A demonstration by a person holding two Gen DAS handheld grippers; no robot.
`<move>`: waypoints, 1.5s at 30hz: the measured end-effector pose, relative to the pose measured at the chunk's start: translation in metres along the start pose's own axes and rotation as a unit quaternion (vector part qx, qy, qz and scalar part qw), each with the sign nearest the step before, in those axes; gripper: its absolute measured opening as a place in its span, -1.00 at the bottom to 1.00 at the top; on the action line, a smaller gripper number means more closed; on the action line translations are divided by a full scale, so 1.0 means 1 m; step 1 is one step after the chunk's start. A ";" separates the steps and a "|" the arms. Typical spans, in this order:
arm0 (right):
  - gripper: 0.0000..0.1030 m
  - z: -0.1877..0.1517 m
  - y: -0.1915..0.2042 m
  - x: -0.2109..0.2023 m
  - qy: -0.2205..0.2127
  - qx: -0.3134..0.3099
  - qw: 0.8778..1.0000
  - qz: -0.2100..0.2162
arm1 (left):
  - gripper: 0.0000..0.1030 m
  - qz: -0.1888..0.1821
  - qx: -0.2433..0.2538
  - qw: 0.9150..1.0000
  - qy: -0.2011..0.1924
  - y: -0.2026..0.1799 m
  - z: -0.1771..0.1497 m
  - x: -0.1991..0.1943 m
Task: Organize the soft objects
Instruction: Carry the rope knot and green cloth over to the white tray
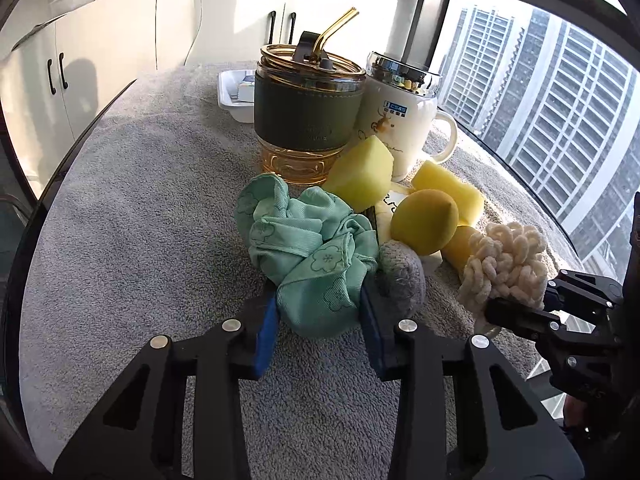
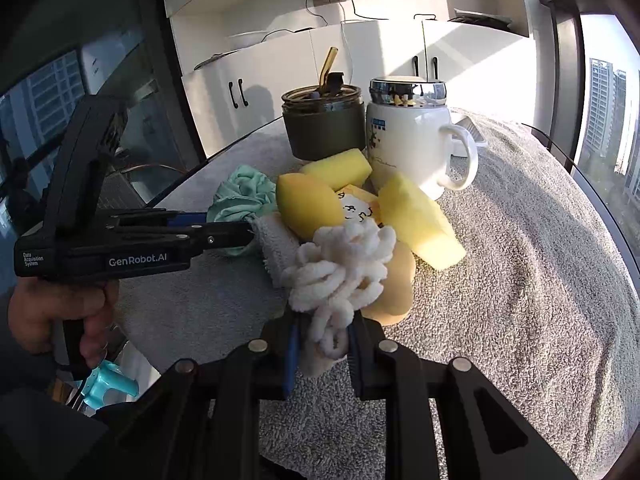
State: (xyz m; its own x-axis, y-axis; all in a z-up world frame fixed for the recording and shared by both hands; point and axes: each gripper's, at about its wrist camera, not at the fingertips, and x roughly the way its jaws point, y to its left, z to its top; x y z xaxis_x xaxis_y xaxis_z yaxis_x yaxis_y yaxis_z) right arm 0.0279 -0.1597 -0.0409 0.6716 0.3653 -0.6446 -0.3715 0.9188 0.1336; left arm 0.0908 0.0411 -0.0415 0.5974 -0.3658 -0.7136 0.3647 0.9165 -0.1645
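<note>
The left gripper (image 1: 318,320) has its jaws part-open, clamped on the near end of a crumpled green cloth (image 1: 308,252) on the grey towel (image 1: 140,208). The right gripper (image 2: 322,346) is pinched nearly together on a cream yarn bundle (image 2: 344,272), beside yellow sponges (image 2: 416,216) before the mug (image 2: 416,140).

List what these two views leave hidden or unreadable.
- White tray contents: left wrist view, blocked by the amber tumbler.
- Patterned flat item: both views, buried under yellow sponges.
- Mug print: too small to read.
- Gray knit piece: partly behind left tool.
</note>
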 end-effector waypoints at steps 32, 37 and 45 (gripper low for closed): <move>-0.58 0.032 -0.032 -0.040 -0.024 -0.001 0.999 -0.046 | -0.34 0.017 -0.002 0.999 -0.049 0.003 0.013 -0.059; -0.58 0.039 -0.039 -0.042 -0.029 -0.007 0.998 -0.057 | -0.34 0.023 -0.002 0.999 -0.043 0.009 0.019 -0.051; -0.58 0.050 -0.061 -0.037 -0.024 -0.007 0.997 -0.075 | -0.34 0.025 -0.006 0.999 -0.038 0.022 0.035 -0.040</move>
State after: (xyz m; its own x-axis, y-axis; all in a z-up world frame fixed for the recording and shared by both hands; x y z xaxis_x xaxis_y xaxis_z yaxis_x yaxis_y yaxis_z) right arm 0.0575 -0.2214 0.0127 0.7504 0.2314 -0.6191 -0.2736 0.9614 0.0277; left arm 0.0996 0.0707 0.0075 0.6678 -0.3301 -0.6671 0.3239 0.9359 -0.1389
